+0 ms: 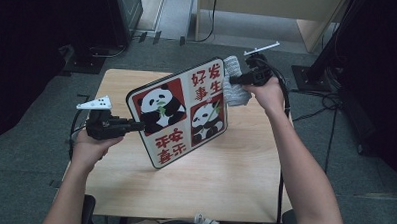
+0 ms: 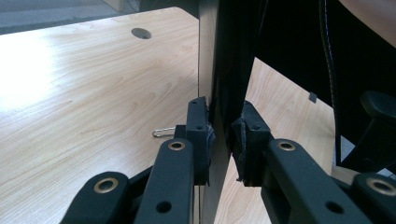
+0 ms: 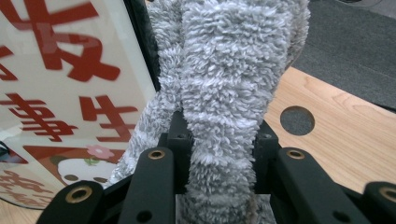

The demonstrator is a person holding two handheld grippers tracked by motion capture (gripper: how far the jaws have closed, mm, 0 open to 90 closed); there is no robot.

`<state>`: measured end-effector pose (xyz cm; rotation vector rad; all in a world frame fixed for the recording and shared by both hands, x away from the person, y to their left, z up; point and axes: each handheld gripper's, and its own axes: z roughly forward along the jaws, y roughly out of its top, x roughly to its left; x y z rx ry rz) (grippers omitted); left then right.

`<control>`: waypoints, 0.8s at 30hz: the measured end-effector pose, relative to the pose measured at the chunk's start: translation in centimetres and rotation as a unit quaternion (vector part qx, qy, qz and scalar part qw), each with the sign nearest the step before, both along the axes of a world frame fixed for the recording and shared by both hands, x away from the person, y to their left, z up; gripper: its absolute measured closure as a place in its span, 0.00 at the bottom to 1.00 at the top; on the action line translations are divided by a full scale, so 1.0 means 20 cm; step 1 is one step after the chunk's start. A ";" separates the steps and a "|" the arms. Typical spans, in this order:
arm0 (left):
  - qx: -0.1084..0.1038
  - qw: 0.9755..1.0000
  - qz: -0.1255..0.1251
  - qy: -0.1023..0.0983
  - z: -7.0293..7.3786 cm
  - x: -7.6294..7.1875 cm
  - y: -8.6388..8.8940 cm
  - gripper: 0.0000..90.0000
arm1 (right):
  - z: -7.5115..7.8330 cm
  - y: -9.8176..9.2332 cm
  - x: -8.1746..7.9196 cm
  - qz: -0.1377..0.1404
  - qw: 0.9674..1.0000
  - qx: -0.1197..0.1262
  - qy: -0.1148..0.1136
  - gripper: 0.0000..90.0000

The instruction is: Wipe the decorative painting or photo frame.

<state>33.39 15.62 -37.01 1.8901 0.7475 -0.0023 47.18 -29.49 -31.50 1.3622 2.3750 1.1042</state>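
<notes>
Panda board (image 1: pixel 179 111) clamped in left gripper (image 1: pixel 136 125) (edge-on, tilted).

right gripper (image 3: pixel 217 140) with its black jaws clamped on a folded grey fluffy cloth (image 3: pixel 233 79); at left, touching the cloth, the edge of a white board (image 3: pixel 70 93) with red characters and a panda; beyond, a wooden table (image 3: pixel 336 140) with a round hole (image 3: pixel 297 120).

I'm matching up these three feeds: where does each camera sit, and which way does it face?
High view: above the table, looking down; both forearms, left gripper, right gripper.
Left gripper view: along its jaws, clamping the panda board edge.
Right gripper view: along its jaws, gripping the grey fluffy cloth.
Shared: the panda board.
</notes>
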 end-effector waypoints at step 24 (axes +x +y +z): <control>0.002 1.000 -0.002 0.002 0.00 0.00 0.00 0.87 | -0.13 -0.02 -0.03 -0.003 1.000 0.002 0.006 0.77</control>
